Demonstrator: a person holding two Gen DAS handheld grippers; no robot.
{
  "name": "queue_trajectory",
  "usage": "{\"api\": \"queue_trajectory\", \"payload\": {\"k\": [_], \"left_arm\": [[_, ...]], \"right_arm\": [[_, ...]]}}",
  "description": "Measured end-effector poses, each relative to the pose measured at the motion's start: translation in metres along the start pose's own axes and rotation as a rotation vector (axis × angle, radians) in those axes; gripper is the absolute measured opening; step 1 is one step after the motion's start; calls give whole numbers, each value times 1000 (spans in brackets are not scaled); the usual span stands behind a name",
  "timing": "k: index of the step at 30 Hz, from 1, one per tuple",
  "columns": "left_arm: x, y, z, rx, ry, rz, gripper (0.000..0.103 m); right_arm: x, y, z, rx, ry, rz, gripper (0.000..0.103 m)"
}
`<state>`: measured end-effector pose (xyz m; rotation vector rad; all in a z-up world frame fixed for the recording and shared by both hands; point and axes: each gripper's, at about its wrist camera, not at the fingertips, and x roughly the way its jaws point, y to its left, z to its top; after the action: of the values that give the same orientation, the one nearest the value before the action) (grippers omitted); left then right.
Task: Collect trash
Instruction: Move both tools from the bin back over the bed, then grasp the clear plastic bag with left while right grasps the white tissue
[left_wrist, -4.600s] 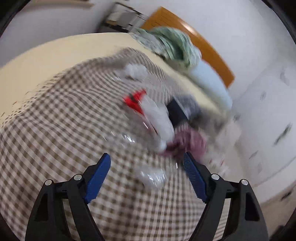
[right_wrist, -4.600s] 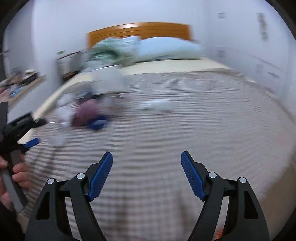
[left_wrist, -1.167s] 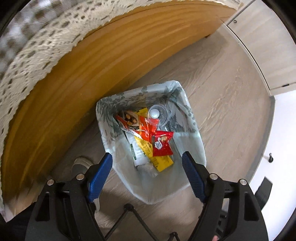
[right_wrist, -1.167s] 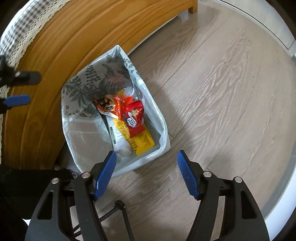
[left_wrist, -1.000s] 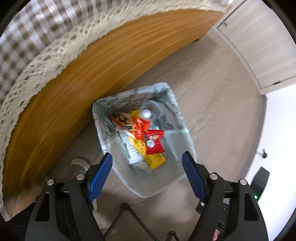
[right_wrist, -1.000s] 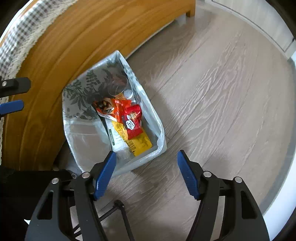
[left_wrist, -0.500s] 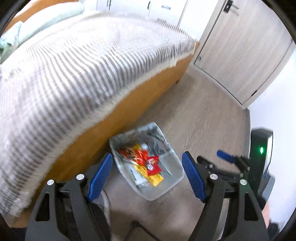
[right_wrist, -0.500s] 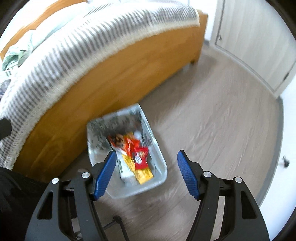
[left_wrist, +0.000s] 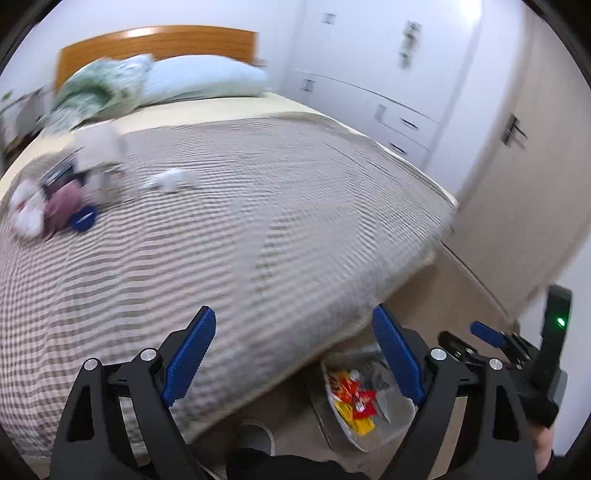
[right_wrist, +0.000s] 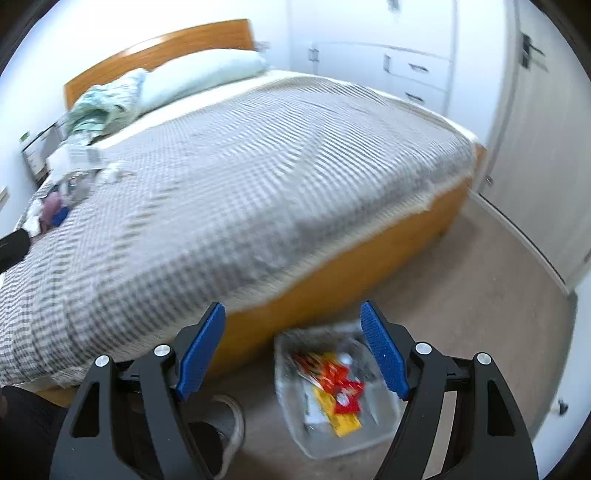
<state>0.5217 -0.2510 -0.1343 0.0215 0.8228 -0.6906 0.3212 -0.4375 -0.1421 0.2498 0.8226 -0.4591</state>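
Both the left tongs (left_wrist: 293, 354) and right tongs (right_wrist: 291, 345) are spread and hold nothing; the lined trash bin (right_wrist: 295, 439) with wrappers (right_wrist: 332, 384) sits on the floor at the bed's (right_wrist: 258, 177) foot edge.

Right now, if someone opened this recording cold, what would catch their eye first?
Probably the trash bin on the floor at the foot of the bed, with bright red and yellow wrappers inside. Next, the big bed with its checked cover, and the blurred clutter pile on its far left side near the pillows. Both the left claw and the right claw frame the views, open and empty.
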Motion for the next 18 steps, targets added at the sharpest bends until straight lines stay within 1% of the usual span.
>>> {"api": "queue_trajectory", "payload": {"k": [1, 3, 4, 5, 6, 7, 8, 10, 13, 16, 18], "left_arm": [[-1, 20, 5, -37, -10, 15, 84], [-5, 45, 10, -73, -35, 41, 84], [-8, 67, 14, -101, -66, 91, 84], [-12, 80, 16, -121, -87, 124, 85], [-15, 96, 18, -145, -107, 153, 86], [-16, 116, 19, -181, -123, 166, 87], [-15, 135, 19, -219, -130, 155, 88], [-10, 169, 19, -290, -139, 109, 89], [-6, 212, 22, -385, -170, 120, 89], [-5, 250, 28, -433, -200, 106, 89], [-1, 278, 35, -482, -219, 94, 89]], "right_arm": [[1, 11, 4, -13, -6, 7, 73], [6, 38, 12, -50, -15, 23, 73], [9, 51, 15, -67, -21, 28, 73], [14, 61, 17, -83, -24, 31, 73], [18, 72, 20, -99, -23, 33, 73], [23, 84, 22, -109, -22, 39, 73], [27, 95, 26, -113, -23, 52, 73], [37, 116, 31, -106, -24, 78, 73], [52, 148, 38, -77, -20, 123, 73], [64, 180, 48, -1, -50, 178, 73], [73, 203, 57, 9, -74, 199, 73]]}}
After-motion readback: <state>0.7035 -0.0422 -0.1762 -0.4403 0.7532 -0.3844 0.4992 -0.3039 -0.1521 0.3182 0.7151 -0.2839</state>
